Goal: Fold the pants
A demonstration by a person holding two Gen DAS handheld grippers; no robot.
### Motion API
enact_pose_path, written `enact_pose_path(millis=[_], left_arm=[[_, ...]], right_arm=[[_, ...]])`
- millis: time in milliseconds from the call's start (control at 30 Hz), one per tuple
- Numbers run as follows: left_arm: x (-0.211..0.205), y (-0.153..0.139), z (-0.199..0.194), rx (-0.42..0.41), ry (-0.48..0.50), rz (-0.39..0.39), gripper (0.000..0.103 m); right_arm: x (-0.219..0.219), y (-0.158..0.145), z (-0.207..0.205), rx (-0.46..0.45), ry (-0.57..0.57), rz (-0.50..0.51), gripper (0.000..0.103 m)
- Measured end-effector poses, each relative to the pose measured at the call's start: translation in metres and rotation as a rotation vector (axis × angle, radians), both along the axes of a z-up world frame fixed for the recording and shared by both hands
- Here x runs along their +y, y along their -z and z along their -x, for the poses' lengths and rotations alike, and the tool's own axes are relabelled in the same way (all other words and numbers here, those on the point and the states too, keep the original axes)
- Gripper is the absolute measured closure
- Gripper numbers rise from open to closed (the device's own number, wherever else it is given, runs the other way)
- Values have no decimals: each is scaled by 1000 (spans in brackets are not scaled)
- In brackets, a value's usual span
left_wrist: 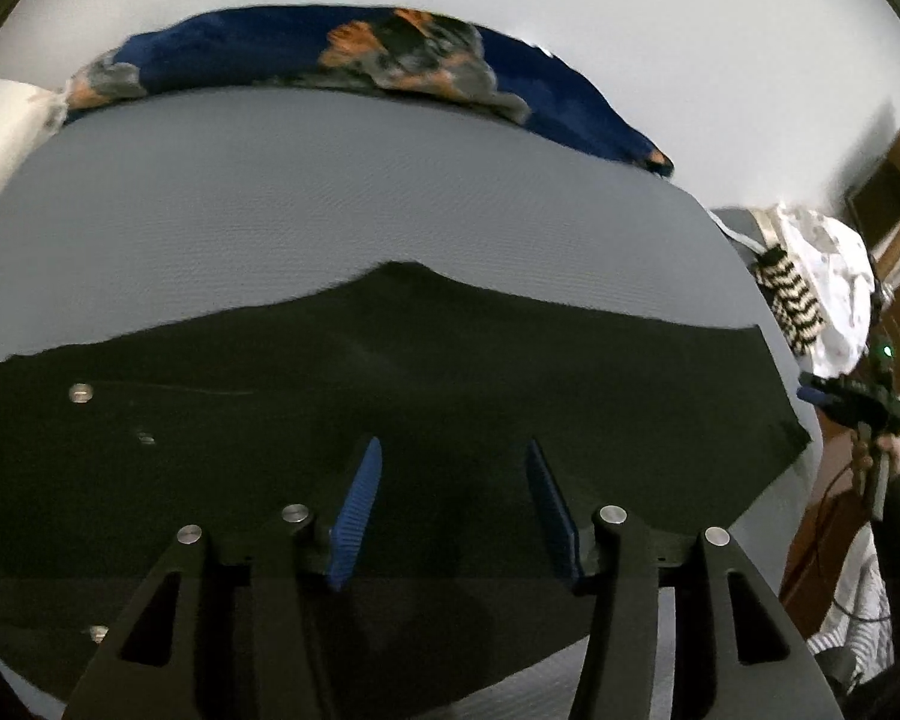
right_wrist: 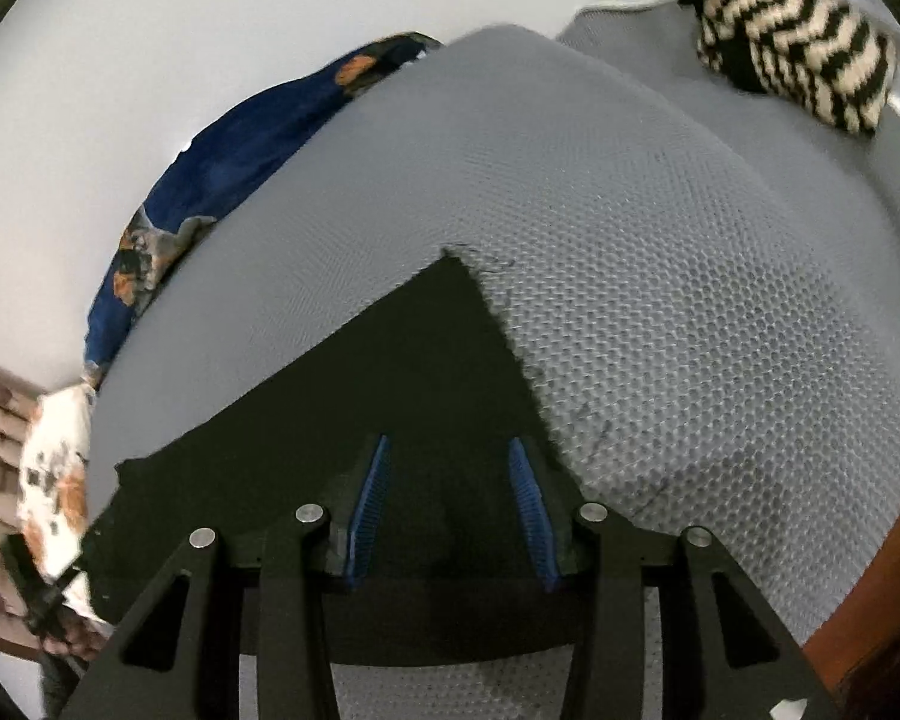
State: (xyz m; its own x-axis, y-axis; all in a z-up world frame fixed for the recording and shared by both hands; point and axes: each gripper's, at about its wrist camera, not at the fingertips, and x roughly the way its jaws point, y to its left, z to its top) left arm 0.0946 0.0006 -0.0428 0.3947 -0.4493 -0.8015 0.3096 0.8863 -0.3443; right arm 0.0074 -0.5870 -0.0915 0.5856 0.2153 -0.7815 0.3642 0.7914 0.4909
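Observation:
Black pants (left_wrist: pixel 390 396) lie spread flat on a grey mesh bed surface (left_wrist: pixel 270 210), with metal buttons at the left. My left gripper (left_wrist: pixel 453 456) is open just above the pants' middle, blue pads apart. My right gripper (right_wrist: pixel 447 450) is open over a corner end of the pants (right_wrist: pixel 390 372), near its right edge. The right gripper also shows at the far right of the left wrist view (left_wrist: pixel 852 402).
A dark blue patterned blanket (left_wrist: pixel 330 54) lies along the bed's far edge. A black-and-white zigzag knit item (right_wrist: pixel 792 36) sits at the bed's corner. A white patterned pillow (right_wrist: pixel 54 480) is at the left. White wall behind.

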Motion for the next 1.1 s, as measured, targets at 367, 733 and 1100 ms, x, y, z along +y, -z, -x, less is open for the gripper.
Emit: enact_pose_path(millis=[367,733,1100], left_arm=[[-54,23,0,105,103,-22,51],[-66,40,4,141,96,-46,51],[-57,42,6,118,78,-24,51]], right_arm=[[-33,31,-2,30,-68,-157,63],[-27,46,-18,-64,-153,-320,68],[9,24,-22,-81,-92,-242,94]])
